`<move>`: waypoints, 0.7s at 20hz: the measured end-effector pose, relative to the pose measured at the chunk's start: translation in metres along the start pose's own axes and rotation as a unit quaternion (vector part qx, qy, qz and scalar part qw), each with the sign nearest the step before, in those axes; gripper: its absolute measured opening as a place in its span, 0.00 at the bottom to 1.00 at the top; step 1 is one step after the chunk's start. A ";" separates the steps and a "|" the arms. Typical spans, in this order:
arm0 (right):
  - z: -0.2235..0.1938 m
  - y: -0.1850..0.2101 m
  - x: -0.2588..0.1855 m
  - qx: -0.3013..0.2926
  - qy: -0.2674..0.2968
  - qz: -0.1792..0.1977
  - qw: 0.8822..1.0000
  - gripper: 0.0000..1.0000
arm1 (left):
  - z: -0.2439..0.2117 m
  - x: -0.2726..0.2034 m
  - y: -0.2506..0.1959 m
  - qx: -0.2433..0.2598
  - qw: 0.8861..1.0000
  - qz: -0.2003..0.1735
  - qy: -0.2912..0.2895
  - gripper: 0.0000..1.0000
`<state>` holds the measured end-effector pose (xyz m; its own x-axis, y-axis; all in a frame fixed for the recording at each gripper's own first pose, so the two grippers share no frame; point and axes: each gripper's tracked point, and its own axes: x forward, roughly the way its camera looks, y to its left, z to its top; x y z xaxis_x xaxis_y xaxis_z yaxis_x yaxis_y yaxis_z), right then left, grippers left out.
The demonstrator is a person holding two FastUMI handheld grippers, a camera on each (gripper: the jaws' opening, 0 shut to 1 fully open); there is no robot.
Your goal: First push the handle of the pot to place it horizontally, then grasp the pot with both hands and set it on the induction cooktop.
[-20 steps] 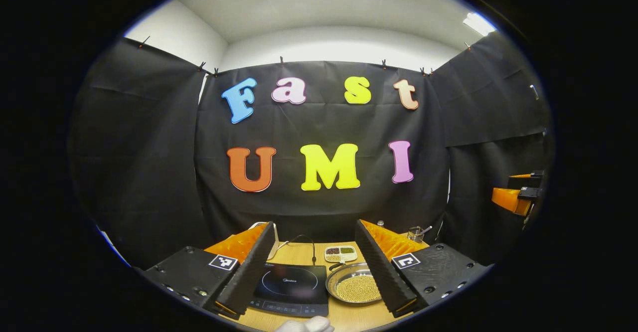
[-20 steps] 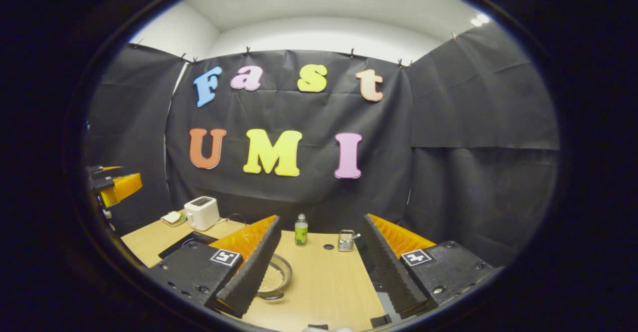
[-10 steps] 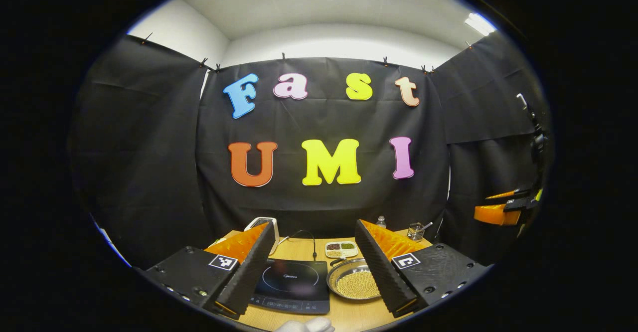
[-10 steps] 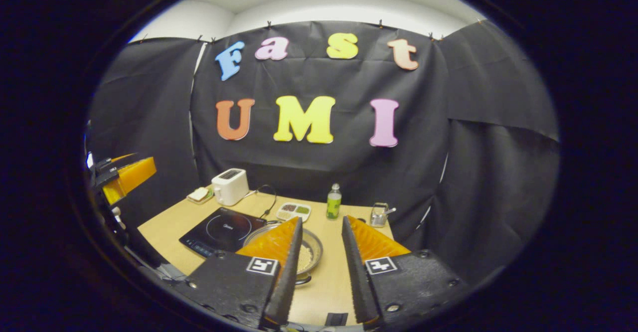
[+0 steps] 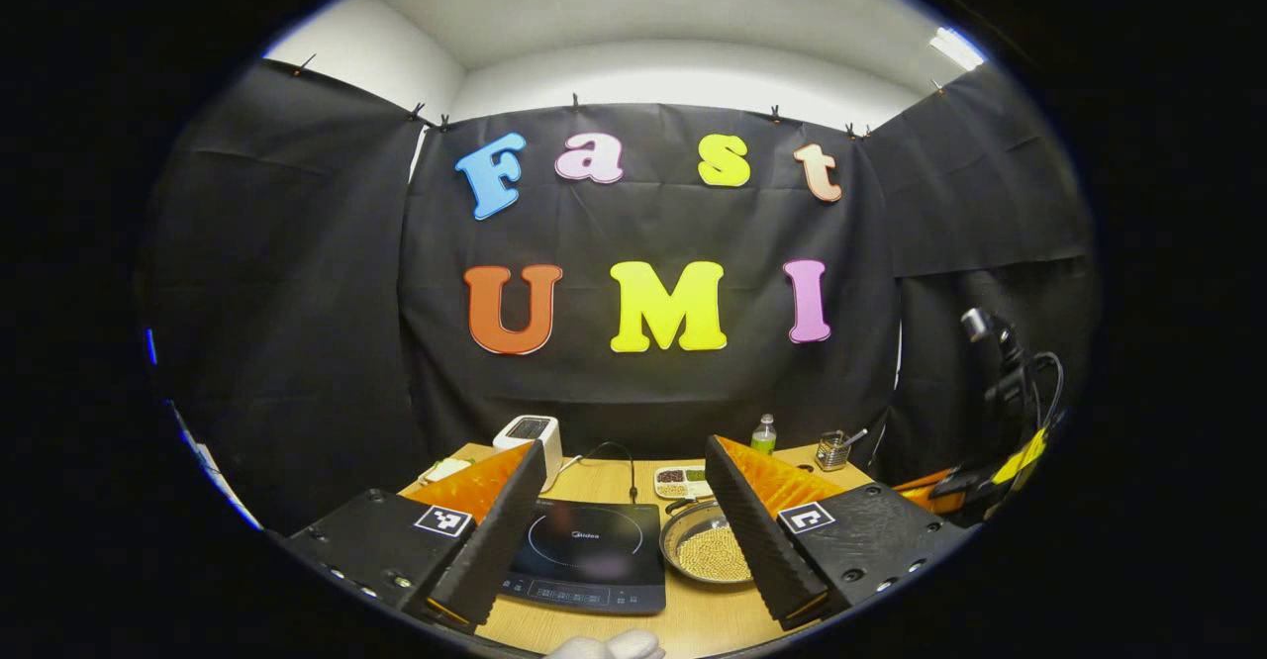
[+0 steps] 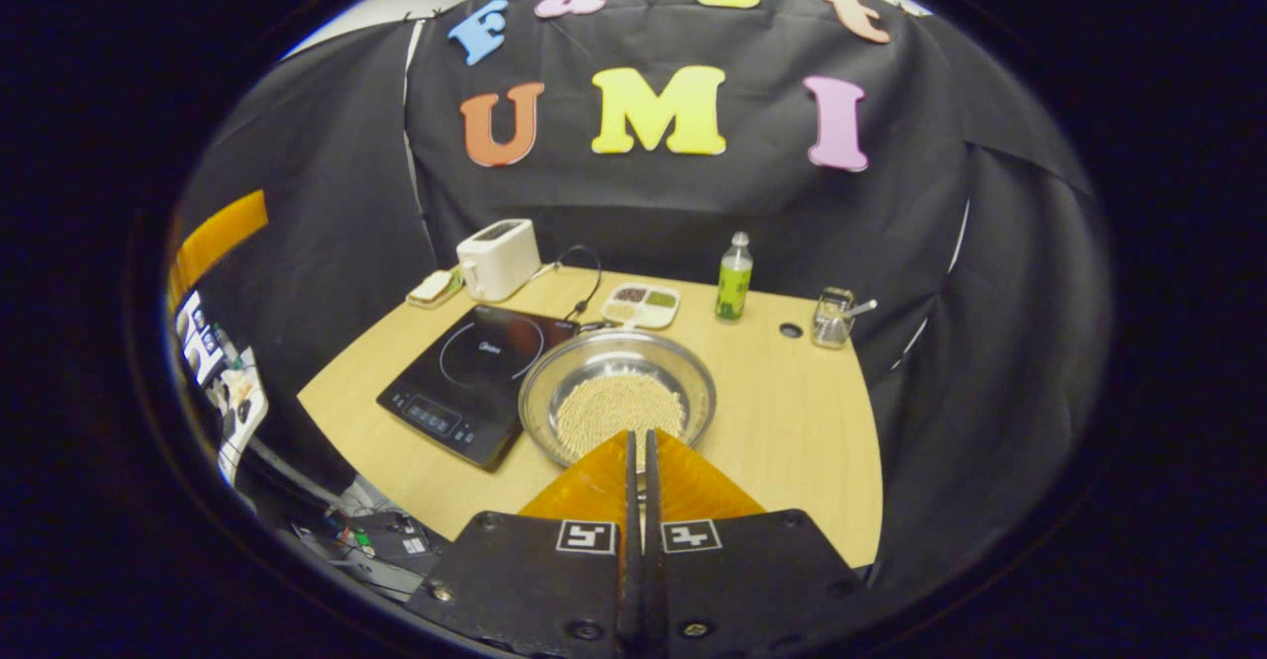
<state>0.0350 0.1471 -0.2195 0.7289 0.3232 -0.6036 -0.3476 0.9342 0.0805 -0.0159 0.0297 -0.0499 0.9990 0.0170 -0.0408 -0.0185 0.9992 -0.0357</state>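
Left gripper view: the left gripper (image 5: 626, 516) hangs wide open and empty over the near edge of the table (image 5: 693, 629), as it did a second ago. Between its fingers lies the induction cooktop (image 5: 586, 555); the pot (image 5: 708, 552) sits just beside it at 3 o'clock, partly behind one finger. The right gripper (image 5: 955, 486) has dropped low at 3 o'clock.

Right gripper view: the right gripper (image 6: 639, 446), wide open a second ago, has closed to a thin slit with nothing held and tipped down over the pot's (image 6: 617, 402) near rim at 6 o'clock. The cooktop (image 6: 475, 367) touches the pot at 9 o'clock. No handle can be made out here; closed fingers suggest the push comes next.
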 end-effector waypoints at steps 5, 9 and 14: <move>-0.061 0.010 0.045 -0.007 0.091 0.017 0.996 0.04 | -0.003 -0.003 0.014 -0.001 1.000 0.014 0.004 0.96; -0.090 0.020 0.075 -0.010 0.135 0.031 0.990 0.01 | -0.007 -0.005 0.018 -0.007 0.999 0.030 0.008 0.96; -0.108 0.033 0.107 -0.030 0.168 0.045 0.984 0.04 | -0.003 -0.006 0.028 -0.007 0.999 0.053 0.010 0.96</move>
<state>0.0380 0.1964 -0.3667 0.4611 0.3259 -0.8253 -0.4424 0.8907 0.1045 -0.0222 0.0573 -0.0537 0.9904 0.1220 -0.0650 -0.1250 0.9912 -0.0437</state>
